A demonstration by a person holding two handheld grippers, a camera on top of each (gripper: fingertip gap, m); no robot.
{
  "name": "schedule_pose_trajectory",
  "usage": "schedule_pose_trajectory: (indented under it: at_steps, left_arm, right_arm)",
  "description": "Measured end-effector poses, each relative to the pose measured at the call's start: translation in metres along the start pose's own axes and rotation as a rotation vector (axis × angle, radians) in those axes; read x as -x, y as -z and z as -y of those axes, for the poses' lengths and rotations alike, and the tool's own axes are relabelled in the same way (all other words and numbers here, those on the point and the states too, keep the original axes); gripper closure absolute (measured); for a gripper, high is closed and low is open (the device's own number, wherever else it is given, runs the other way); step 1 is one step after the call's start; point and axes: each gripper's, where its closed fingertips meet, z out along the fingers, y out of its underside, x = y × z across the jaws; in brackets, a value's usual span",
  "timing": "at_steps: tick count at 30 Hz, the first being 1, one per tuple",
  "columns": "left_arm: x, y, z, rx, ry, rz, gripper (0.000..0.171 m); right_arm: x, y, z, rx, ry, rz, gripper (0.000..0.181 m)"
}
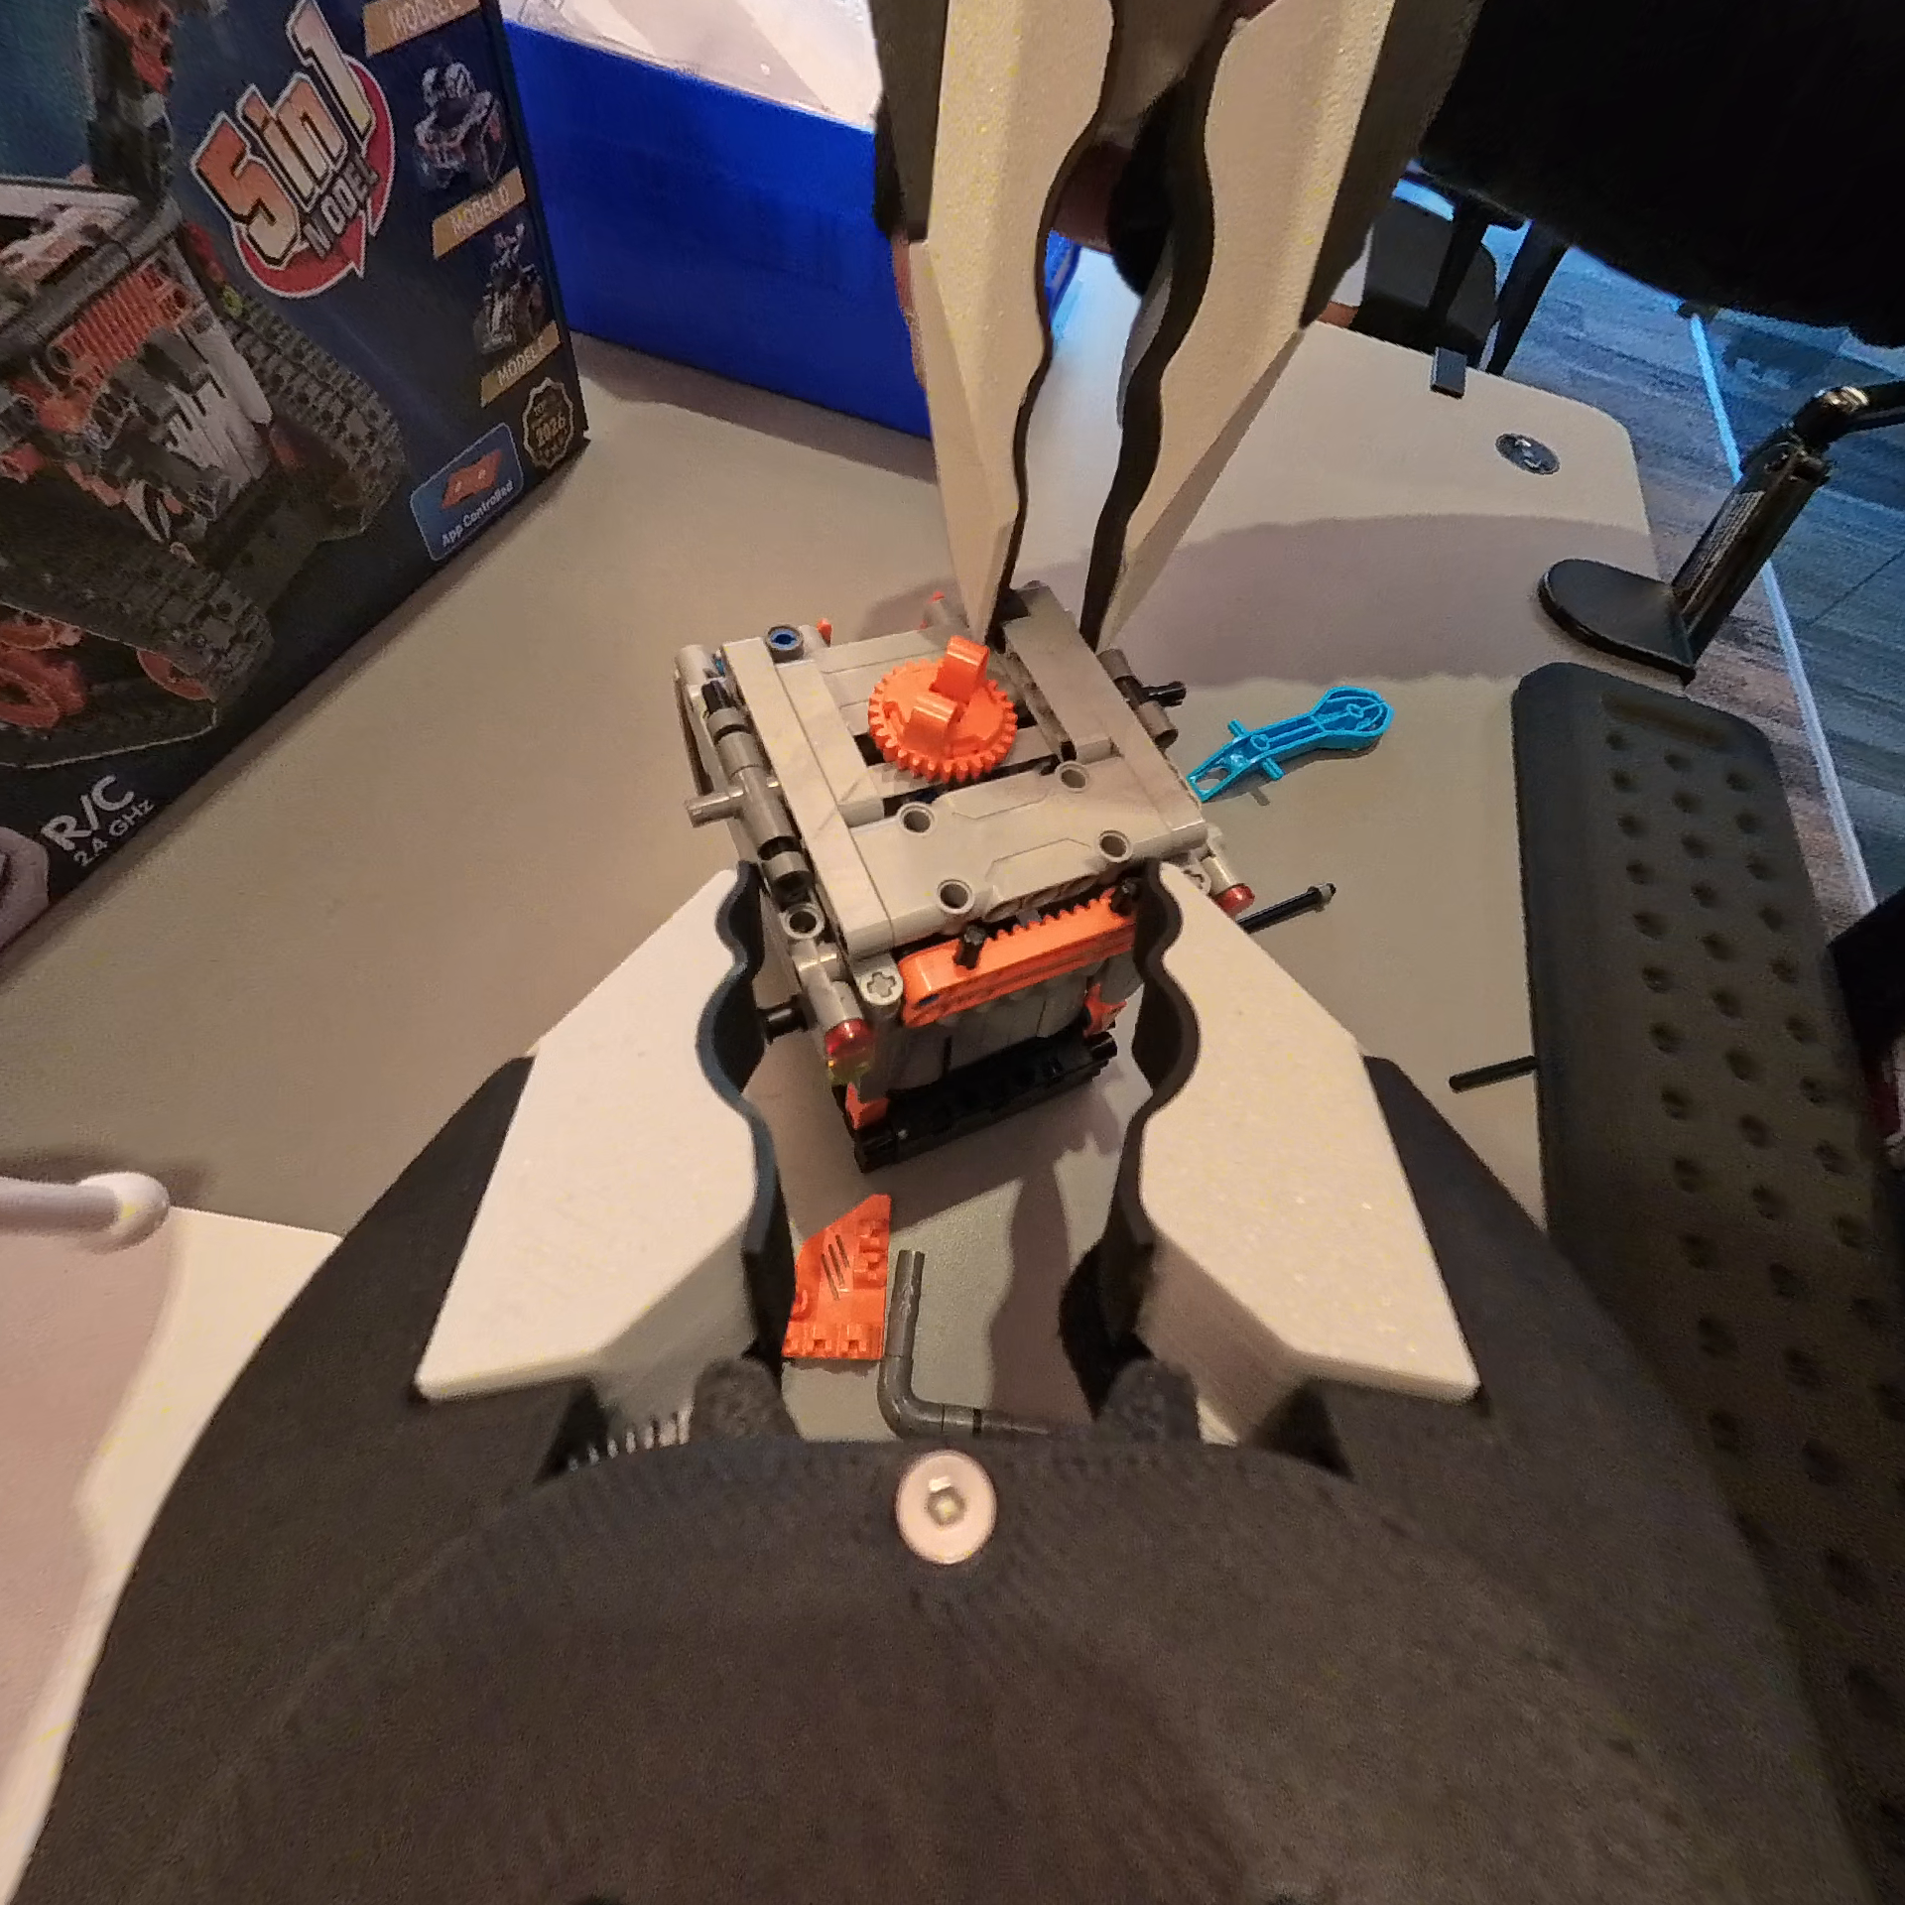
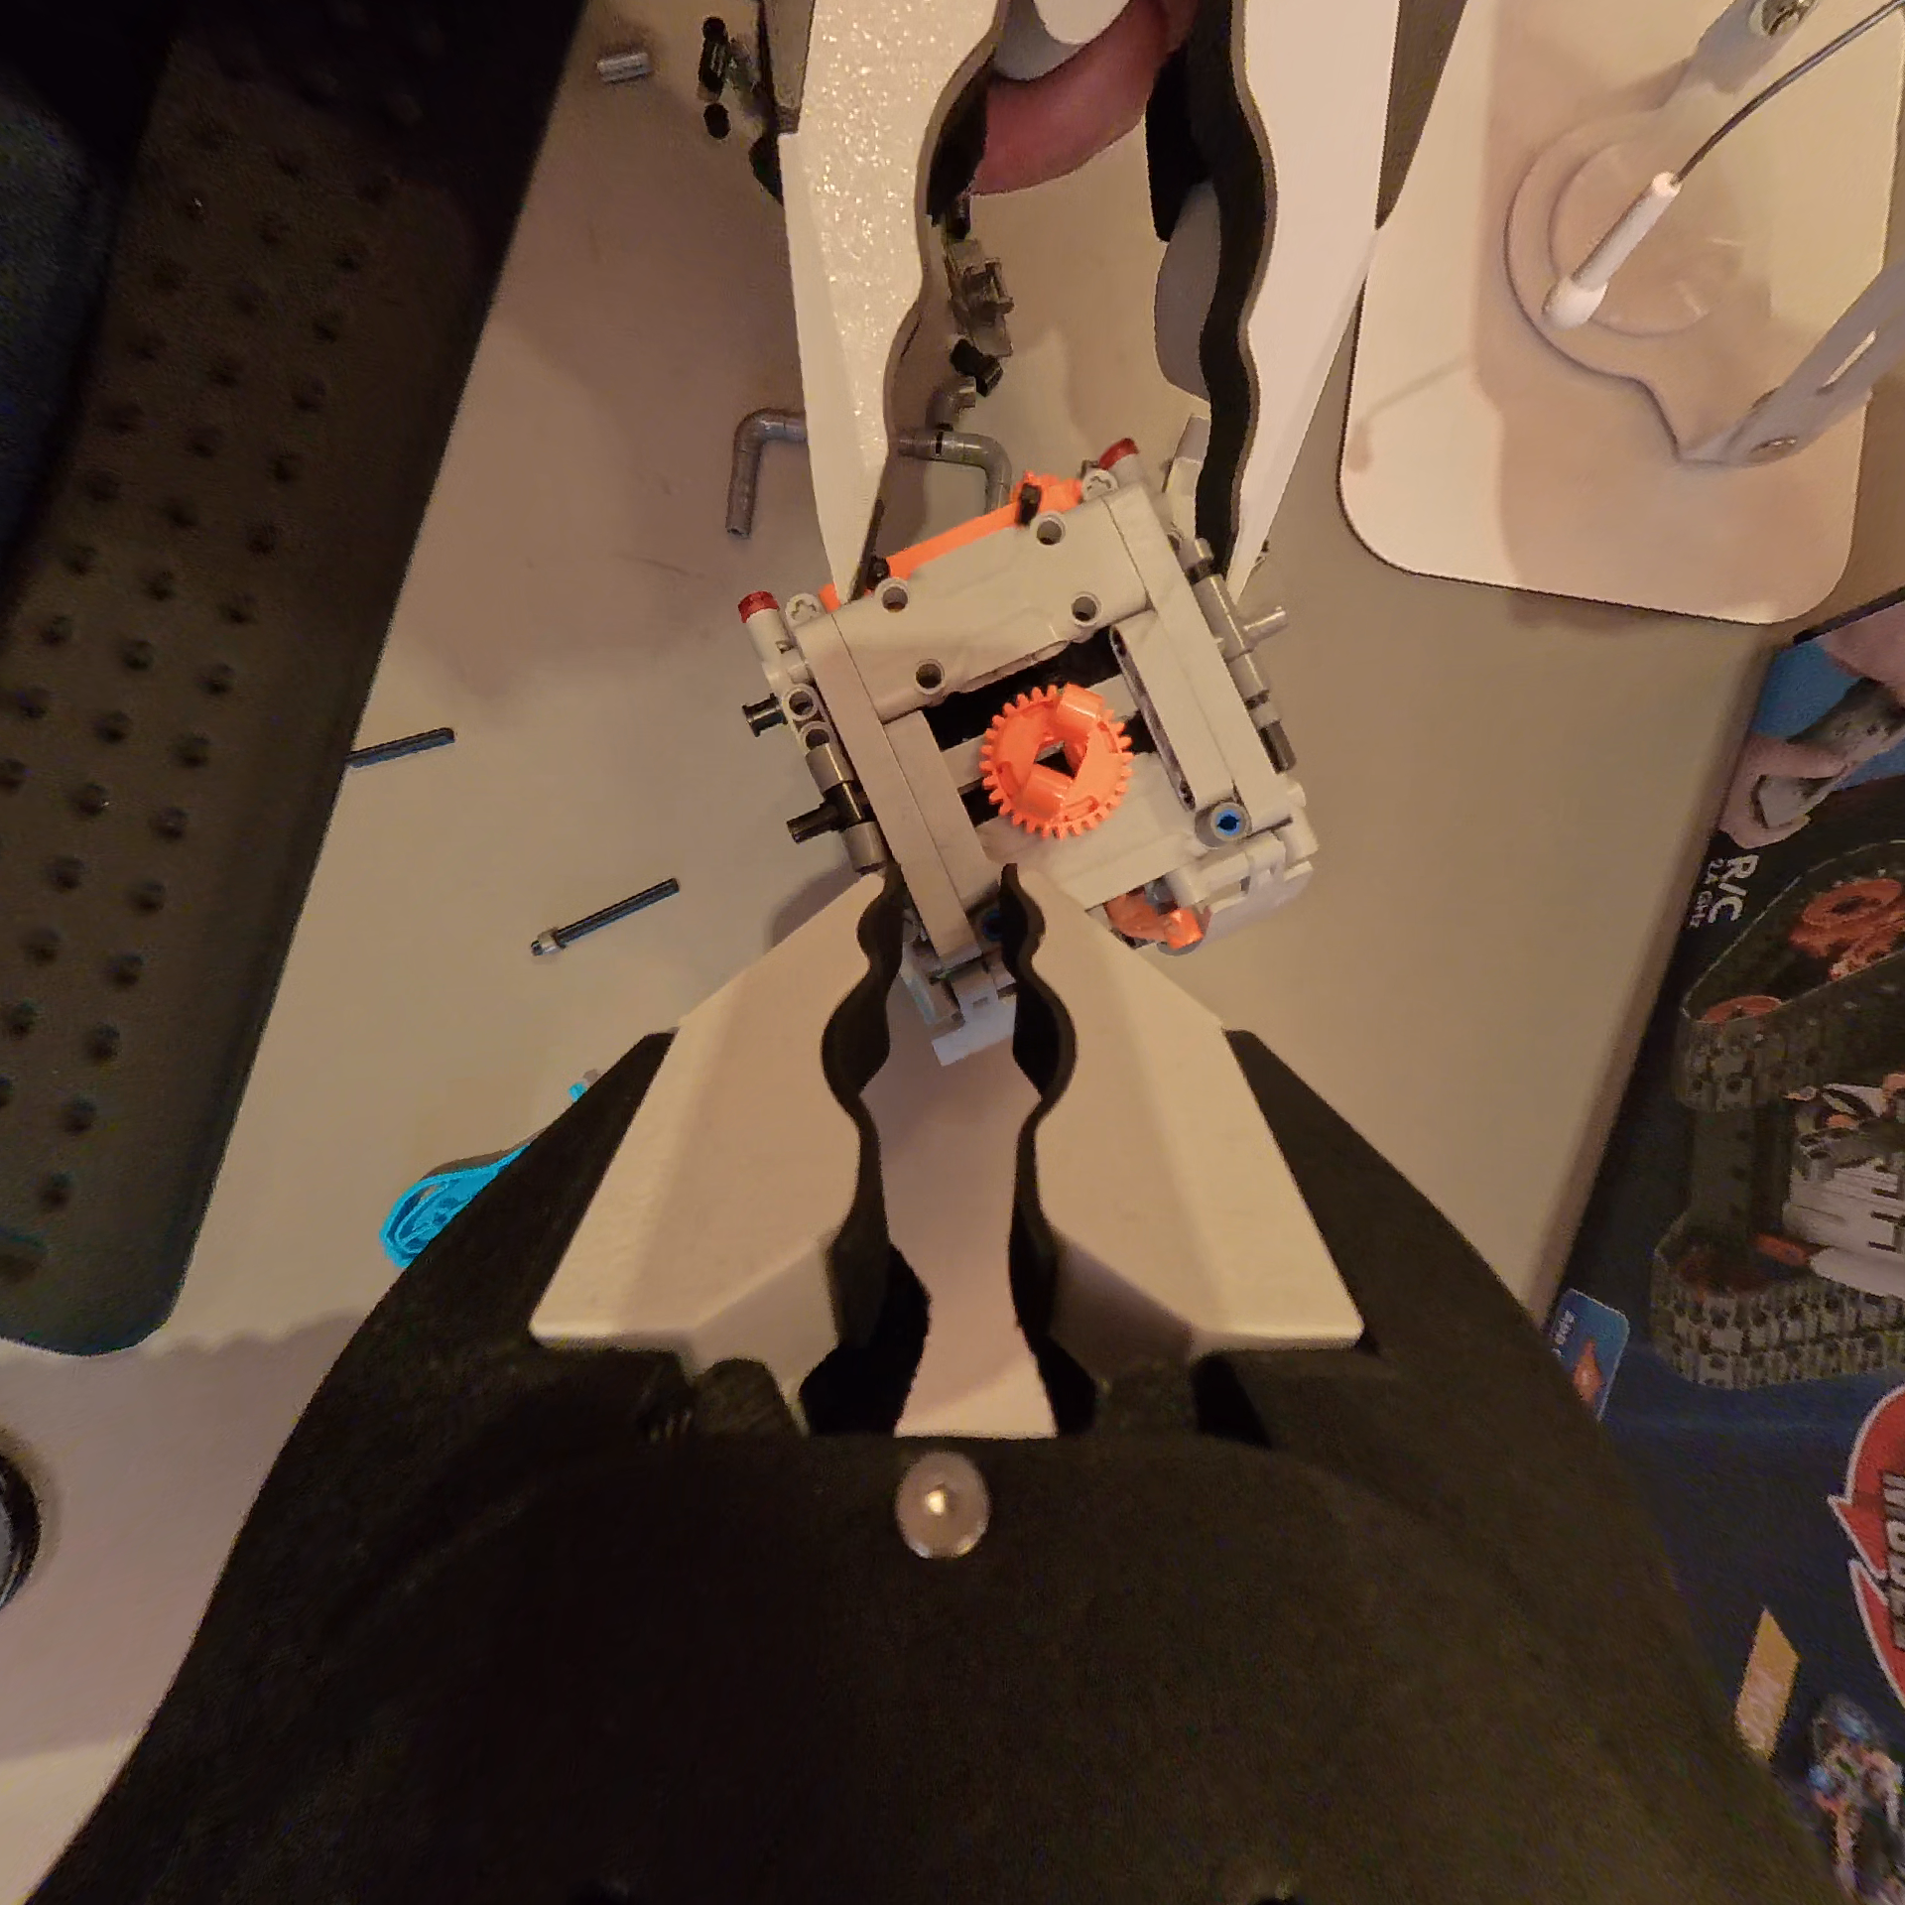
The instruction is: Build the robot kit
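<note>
A grey block-built cube model [image 1: 990, 825] with an orange gear [image 1: 940, 716] on top stands between both grippers on the beige table [image 1: 412, 876]. My left gripper [image 1: 954, 902] has its white fingers against the model's two sides, shut on it. My right gripper [image 1: 1041, 619] comes down from the far side and pinches a grey beam at the top frame's edge. In the right wrist view, my right gripper [image 2: 950, 892] is shut on that grey beam at the model's [image 2: 1031, 660] near corner, beside the gear [image 2: 1054, 761]. The left gripper [image 2: 1046, 562] flanks the model's far end.
An orange panel piece [image 1: 840, 1283] and a grey L-shaped piece [image 1: 907, 1361] lie under my left gripper. A blue tool [image 1: 1289, 737] and black axles [image 1: 1283, 909] lie right. A printed box [image 1: 258, 412], blue bin [image 1: 701, 206], black perforated mat [image 1: 1691, 1031] and white stand base [image 2: 1608, 412] surround it.
</note>
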Motion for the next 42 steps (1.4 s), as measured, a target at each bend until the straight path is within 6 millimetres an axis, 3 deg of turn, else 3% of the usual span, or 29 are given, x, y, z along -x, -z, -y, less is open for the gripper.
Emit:
schedule_pose_trajectory:
  at_steps: [3,10,24,28,32,34,42]
  left_arm:
    - [-0.001,-0.001,0.000,0.002,0.008,-0.012,0.101]
    - [-0.001,-0.001,0.000,0.006,0.009,-0.028,0.101]
    - [-0.005,-0.004,-0.001,0.019,0.010,-0.061,0.102]
    - [-0.005,-0.004,-0.001,0.020,0.019,-0.071,0.102]
    - [-0.004,-0.004,-0.001,0.029,0.022,-0.078,0.102]
    - [-0.005,-0.004,-0.001,0.033,0.017,-0.082,0.102]
    - [-0.005,-0.004,-0.001,0.027,0.023,-0.088,0.102]
  right_arm:
    - [0.005,0.002,0.000,-0.013,-0.037,0.028,0.156]
    - [0.005,0.001,0.000,-0.007,-0.030,-0.005,0.165]
    - [0.011,0.000,-0.002,-0.004,-0.069,0.021,0.160]
    - [0.018,0.002,-0.002,-0.019,-0.087,0.072,0.143]
    - [0.020,0.001,0.000,-0.035,-0.093,0.080,0.146]
    - [0.018,0.000,0.000,-0.039,-0.084,0.053,0.156]
    - [0.016,-0.001,0.001,-0.069,-0.110,0.044,0.156]
